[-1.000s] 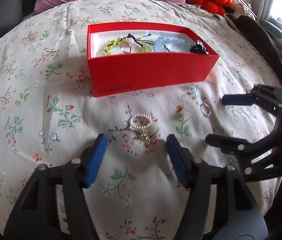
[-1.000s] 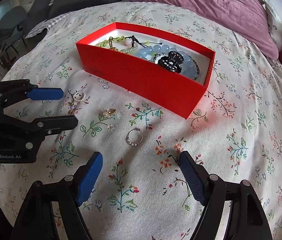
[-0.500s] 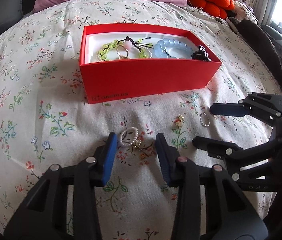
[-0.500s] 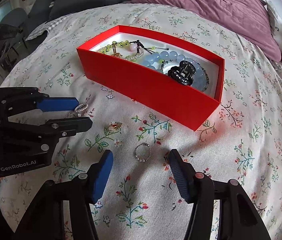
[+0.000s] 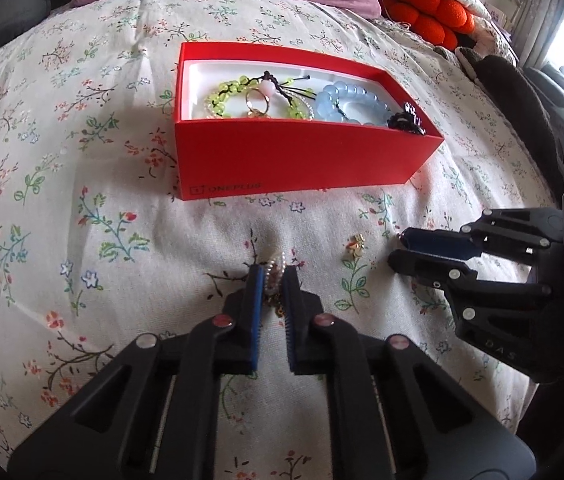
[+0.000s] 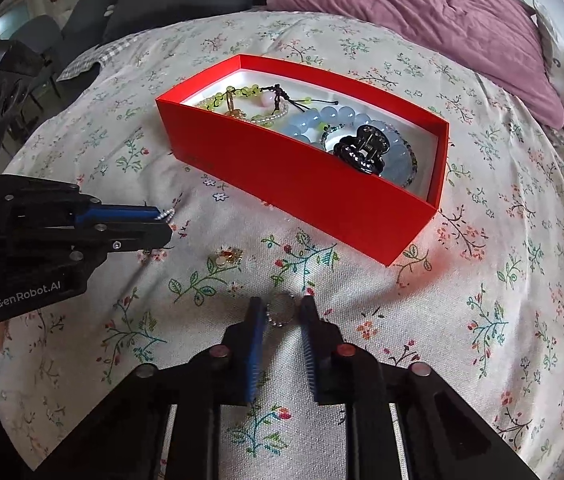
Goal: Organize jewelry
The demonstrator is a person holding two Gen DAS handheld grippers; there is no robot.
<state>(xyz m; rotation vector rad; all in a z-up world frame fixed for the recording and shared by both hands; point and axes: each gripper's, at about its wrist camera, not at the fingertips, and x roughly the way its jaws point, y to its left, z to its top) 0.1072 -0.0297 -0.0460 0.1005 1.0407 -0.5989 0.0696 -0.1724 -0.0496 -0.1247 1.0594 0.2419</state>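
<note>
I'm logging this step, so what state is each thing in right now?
Left gripper: shut on the pearl ring.
Pearl ring: pinched on the bedspread.
Right gripper: nearly shut around the silver ring, grip uncertain.
Silver ring: flat on the bedspread.
Gold charm: loose on the bedspread, untouched.
Red box: open, holding bracelets and a hair clip.

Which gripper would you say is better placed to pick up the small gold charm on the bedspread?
Neither is free: the left gripper pinches the pearl ring, the right gripper brackets the silver ring. The gold charm lies between them, roughly equally near.
</note>
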